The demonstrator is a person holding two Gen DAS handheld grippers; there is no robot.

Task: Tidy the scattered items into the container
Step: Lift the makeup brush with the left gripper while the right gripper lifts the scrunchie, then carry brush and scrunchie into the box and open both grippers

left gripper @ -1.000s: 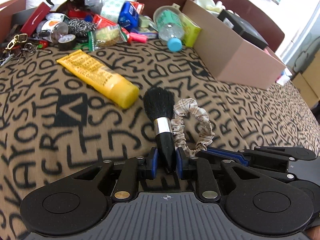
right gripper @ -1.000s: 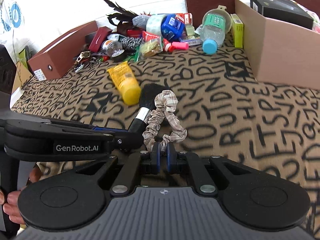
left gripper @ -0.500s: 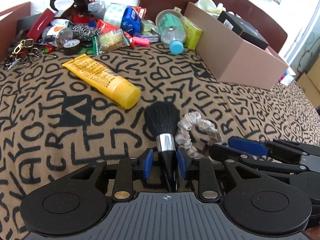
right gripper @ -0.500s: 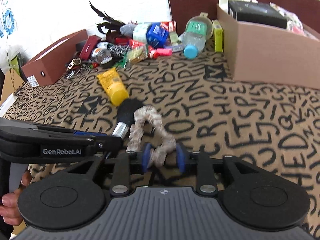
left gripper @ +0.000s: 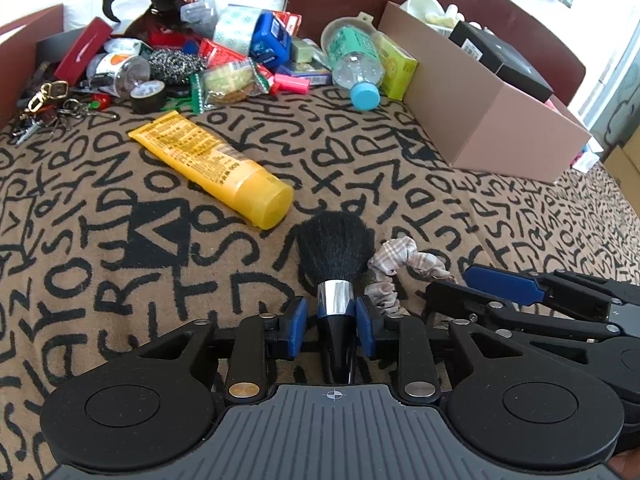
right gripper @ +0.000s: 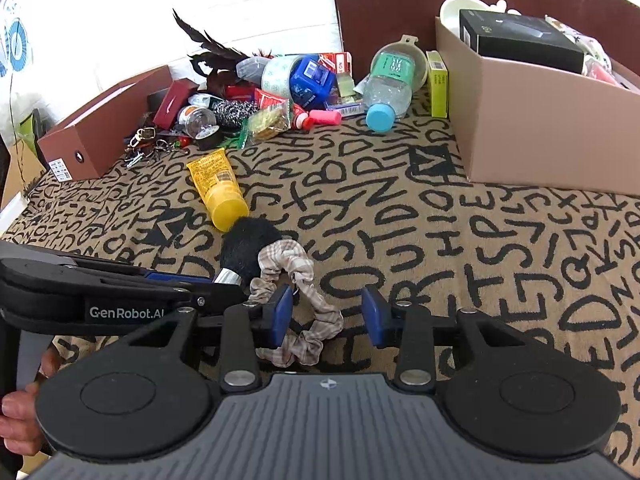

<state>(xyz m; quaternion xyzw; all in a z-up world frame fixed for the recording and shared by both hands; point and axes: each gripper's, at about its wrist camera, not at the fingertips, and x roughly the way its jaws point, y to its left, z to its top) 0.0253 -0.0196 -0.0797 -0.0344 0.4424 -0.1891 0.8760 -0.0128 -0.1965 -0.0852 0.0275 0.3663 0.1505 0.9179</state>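
Note:
A black makeup brush with a silver collar lies on the lettered cloth. Its handle sits between the jaws of my left gripper, which are closing; a gap still shows beside the handle. A checked beige scrunchie lies on the cloth between the wide-apart jaws of my right gripper, next to its left finger and not pinched. The scrunchie rests against the brush. The open cardboard box, holding a black box and other items, stands at the far right.
A yellow tube lies just beyond the brush. Along the far edge is a heap of small items with a water bottle and keys. A brown box stands at the left. A hand holds the left gripper.
Both grippers have opened. The left was shut on the brush handle and the right on the scrunchie; both things now lie loose on the cloth.

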